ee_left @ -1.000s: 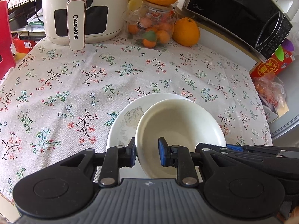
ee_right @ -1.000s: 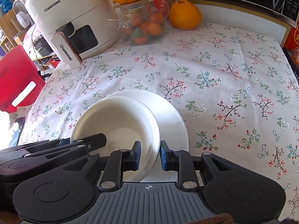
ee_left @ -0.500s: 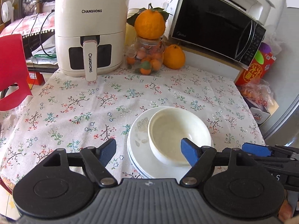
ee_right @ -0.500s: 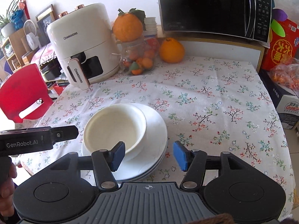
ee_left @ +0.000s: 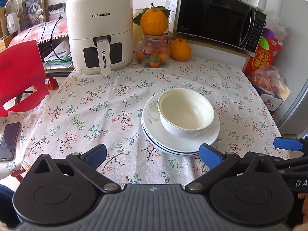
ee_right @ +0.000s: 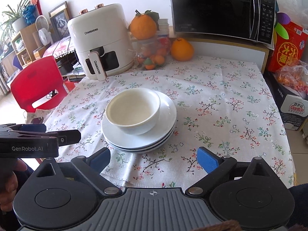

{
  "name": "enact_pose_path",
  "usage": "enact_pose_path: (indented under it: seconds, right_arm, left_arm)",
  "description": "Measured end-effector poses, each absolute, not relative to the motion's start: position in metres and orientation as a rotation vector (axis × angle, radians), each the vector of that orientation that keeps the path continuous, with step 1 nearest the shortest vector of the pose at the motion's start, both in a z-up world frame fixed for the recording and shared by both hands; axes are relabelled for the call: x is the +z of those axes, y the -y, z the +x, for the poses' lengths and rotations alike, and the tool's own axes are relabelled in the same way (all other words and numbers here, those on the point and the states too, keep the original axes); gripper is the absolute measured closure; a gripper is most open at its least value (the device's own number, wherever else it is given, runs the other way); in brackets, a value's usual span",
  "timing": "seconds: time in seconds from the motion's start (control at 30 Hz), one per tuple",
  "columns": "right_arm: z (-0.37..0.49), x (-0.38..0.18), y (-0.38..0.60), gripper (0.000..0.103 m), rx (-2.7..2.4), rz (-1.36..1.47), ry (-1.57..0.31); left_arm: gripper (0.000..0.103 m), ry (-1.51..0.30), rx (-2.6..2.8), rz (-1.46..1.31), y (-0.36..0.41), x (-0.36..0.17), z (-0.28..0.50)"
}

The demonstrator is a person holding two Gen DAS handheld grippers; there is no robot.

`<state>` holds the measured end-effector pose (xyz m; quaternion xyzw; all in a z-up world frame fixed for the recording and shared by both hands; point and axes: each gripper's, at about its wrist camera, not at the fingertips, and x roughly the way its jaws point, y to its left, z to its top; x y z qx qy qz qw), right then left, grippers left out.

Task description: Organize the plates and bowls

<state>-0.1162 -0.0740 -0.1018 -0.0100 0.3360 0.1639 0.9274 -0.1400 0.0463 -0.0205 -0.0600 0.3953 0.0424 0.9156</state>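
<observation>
Your left tongs (ee_left: 152, 155) hang above the near edge of the bench (ee_left: 100, 104), and their jaws are opening, spread wide with nothing between the blue pads (ee_left: 208, 155) but flowered cloth. Your right tongs (ee_right: 153, 158) are doing the same: jaws opening, set wide, empty, with the cloth's hem below them. Neither pair touches the crockery.

The white bowl (ee_left: 185, 111) sits upright in the stack of white plates (ee_left: 173, 141), pushed off-centre so that in the left wrist view it crowds the stack's far right side and leaves a crescent of the top plate bare on the left. The stack rests on the cloth near the middle of the bench, just beyond both pairs of tongs. In the right wrist view the same bowl (ee_right: 132, 110) leans toward the stack's left, with plate rims (ee_right: 146, 146) showing below it.

At the back of the bench stand a white air fryer (ee_left: 100, 32), a glass jar (ee_left: 154, 51) of small fruit with a large orange (ee_left: 154, 22) on top, and another orange (ee_left: 180, 49) beside it. A black microwave (ee_left: 219, 15) sits on a ledge behind. A red chair (ee_left: 19, 75) stands off the bench's left side.
</observation>
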Motion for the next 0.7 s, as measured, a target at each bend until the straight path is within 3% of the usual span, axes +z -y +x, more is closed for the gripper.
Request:
enact_pose_path:
  seconds: [0.7]
  right_arm:
    - [-0.129,-0.109,0.086,0.002,0.256,-0.02,-0.678]
  left_arm:
    - [0.0,-0.846,0.105,-0.074,-0.026,-0.022,-0.15]
